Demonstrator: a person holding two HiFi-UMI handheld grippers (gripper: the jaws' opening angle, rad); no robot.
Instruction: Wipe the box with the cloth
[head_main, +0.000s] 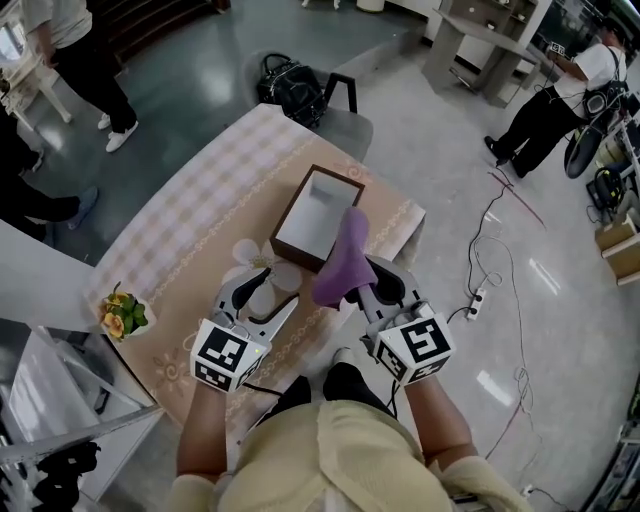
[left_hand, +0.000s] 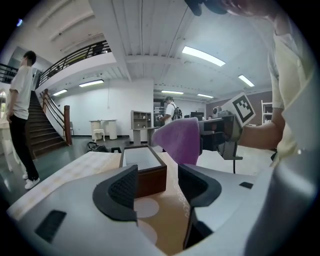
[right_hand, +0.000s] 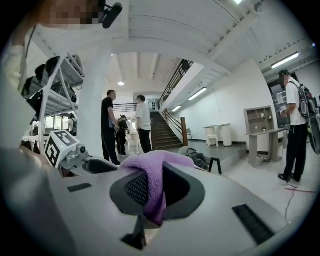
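An open brown box with a white inside stands on the table, also seen ahead in the left gripper view as the box. My right gripper is shut on a purple cloth, which stands up beside the box's near right corner. In the right gripper view the cloth is pinched between the jaws of the right gripper and folds over the left one. My left gripper is open and empty, low over the table just short of the box; its jaws frame the box's near wall.
The table has a beige patterned cloth. A small flower pot sits at its left edge. A black bag rests on a chair beyond the far end. Cables and a power strip lie on the floor at right. People stand around the room.
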